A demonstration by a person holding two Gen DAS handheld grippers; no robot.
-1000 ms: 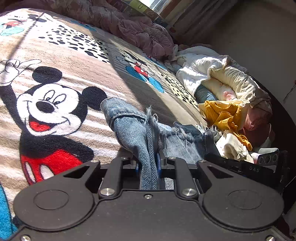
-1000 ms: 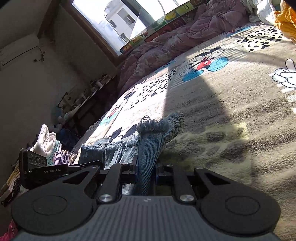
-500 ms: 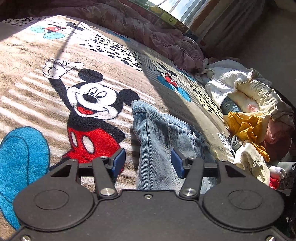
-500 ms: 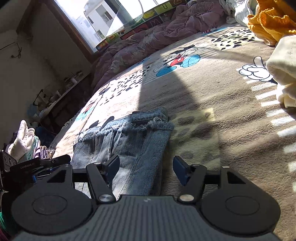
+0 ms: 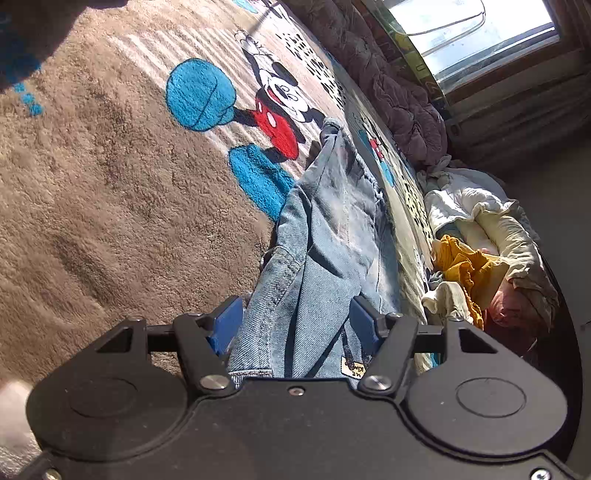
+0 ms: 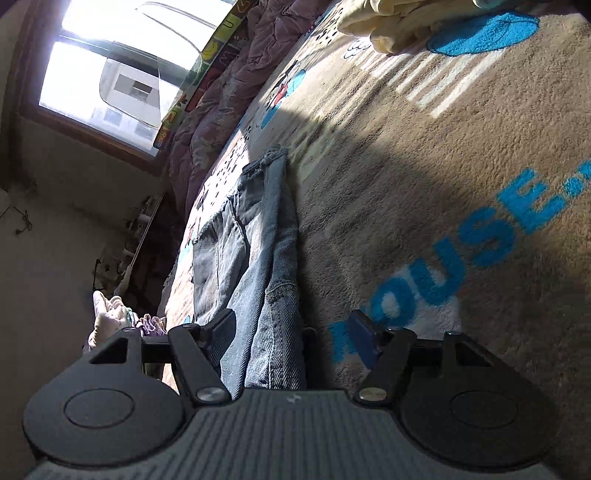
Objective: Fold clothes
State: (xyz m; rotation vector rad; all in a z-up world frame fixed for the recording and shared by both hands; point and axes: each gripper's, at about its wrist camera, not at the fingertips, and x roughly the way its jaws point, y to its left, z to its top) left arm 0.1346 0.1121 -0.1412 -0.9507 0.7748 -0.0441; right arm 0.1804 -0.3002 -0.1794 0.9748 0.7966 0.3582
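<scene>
A pair of light blue jeans (image 5: 328, 236) lies lengthwise on the Mickey Mouse blanket (image 5: 110, 184), its frayed hems at the far end. My left gripper (image 5: 295, 325) is open, its blue pads either side of the waistband end with the leather label. In the right wrist view the jeans (image 6: 258, 258) run away from me across the blanket (image 6: 443, 184). My right gripper (image 6: 295, 332) is open, with the near denim edge between its jaws.
A heap of unfolded clothes (image 5: 480, 251), white, yellow and pink, lies at the blanket's right side. A purple duvet (image 5: 388, 85) is bunched under the window. A cream garment (image 6: 406, 22) lies far right. Folded clothes (image 6: 110, 317) sit at the left.
Both grippers let go of the jeans' hem ends and opened. They then drew back along the jeans to the waistband end, with both views now rolled sideways.
</scene>
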